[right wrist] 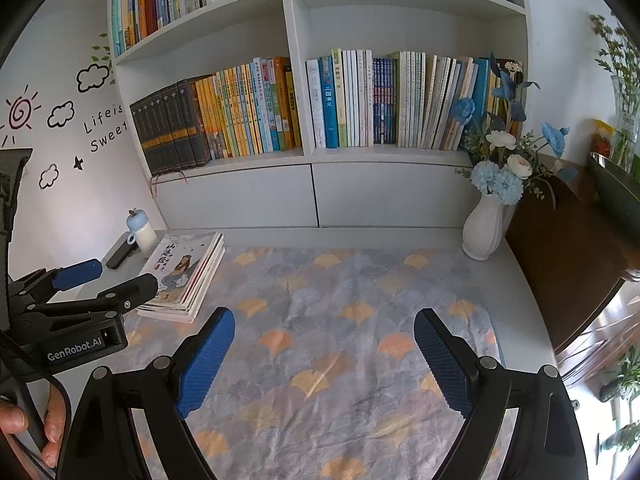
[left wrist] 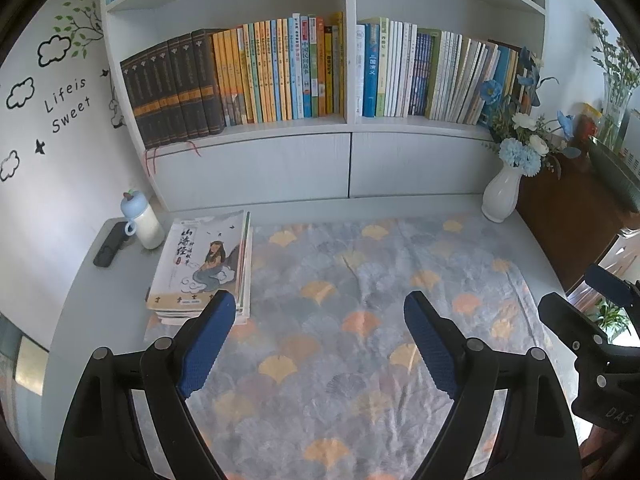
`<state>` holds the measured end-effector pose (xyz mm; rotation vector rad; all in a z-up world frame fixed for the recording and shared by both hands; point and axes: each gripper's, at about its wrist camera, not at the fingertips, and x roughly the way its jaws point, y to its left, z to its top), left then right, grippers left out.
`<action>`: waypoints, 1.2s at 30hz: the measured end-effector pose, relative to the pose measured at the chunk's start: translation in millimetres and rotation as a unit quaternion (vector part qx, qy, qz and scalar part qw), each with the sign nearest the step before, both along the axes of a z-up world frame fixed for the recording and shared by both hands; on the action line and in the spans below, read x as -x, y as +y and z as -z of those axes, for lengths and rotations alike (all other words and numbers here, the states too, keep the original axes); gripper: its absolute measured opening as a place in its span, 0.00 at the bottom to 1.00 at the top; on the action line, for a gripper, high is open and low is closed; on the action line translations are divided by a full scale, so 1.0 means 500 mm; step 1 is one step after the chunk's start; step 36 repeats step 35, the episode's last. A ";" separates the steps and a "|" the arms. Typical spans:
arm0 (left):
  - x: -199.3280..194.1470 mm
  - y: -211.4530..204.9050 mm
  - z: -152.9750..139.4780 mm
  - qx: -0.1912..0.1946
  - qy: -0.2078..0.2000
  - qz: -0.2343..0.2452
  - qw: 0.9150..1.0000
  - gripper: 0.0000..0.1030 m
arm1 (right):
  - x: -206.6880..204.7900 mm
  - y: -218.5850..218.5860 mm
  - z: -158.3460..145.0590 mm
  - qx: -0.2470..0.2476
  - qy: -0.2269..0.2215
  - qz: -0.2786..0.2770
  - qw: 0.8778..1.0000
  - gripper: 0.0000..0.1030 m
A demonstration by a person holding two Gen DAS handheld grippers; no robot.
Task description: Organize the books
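Nearest, the left gripper [left wrist: 320, 312] and right gripper [right wrist: 324, 328] both stand wide apart with nothing between their blue pads, above the grey fan-patterned cloth [left wrist: 360, 320]. At ten o'clock lies the flat stack of thin illustrated paperbacks [left wrist: 204, 264], probably light, floppy and slick-covered; take the spine edge. At twelve o'clock, the white wooden bookshelf [left wrist: 348, 120].

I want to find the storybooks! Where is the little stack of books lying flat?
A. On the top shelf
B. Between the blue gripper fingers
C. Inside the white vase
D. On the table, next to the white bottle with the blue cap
D: the flat stack of picture books lies on the table's left side, beside the white bottle with a blue cap.
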<state>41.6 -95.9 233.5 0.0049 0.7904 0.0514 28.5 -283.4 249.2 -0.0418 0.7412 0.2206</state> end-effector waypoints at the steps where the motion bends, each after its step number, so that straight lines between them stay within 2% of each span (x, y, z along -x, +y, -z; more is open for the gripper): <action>1: 0.000 0.000 0.000 -0.001 0.000 0.000 1.000 0.83 | 0.000 0.000 0.001 0.000 0.000 0.000 1.000 0.87; 16: 0.003 -0.001 -0.003 -0.007 -0.001 -0.004 1.000 0.83 | 0.000 0.001 0.004 -0.008 0.005 -0.003 1.000 0.87; 24: 0.002 0.009 0.013 -0.022 0.005 -0.023 0.999 0.90 | 0.001 0.007 0.009 -0.008 0.008 -0.009 1.000 0.87; 26: 0.001 0.014 0.021 -0.024 0.015 -0.030 0.999 0.99 | 0.001 0.009 0.014 -0.009 0.011 -0.010 1.000 0.87; 33: 0.022 0.035 0.042 -0.036 0.010 -0.043 0.998 0.99 | 0.000 0.032 0.045 -0.009 0.030 -0.026 0.999 0.87; 36: 0.028 0.045 0.044 -0.027 0.013 -0.046 0.998 0.99 | 0.004 0.038 0.049 -0.009 0.032 -0.034 0.999 0.87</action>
